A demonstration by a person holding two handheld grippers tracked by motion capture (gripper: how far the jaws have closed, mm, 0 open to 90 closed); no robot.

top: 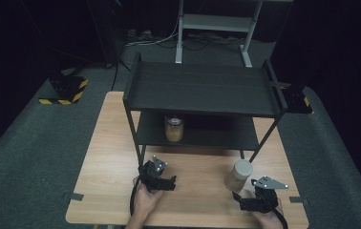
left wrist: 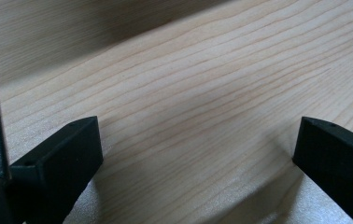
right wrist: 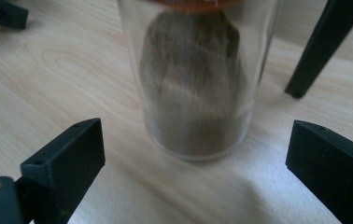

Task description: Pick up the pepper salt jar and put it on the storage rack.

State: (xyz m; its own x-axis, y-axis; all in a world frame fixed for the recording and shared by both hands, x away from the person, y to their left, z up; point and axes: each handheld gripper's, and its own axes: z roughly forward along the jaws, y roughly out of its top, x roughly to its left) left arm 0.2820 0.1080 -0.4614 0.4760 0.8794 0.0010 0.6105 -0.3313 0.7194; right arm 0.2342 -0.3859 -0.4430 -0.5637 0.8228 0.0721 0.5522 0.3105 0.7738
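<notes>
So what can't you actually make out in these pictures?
- Jar on the table: in the right gripper view its lid is cut off by the top edge, and the brownish contents are blurred.
- Jar on the lower shelf: in the high view its top is hidden by the shelf unit's upper tray, and it is too small to identify the contents.
- Right tool: in the high view its open jaws are too dark to separate.

High cam overhead; gripper cams near table (top: 107, 143)
</notes>
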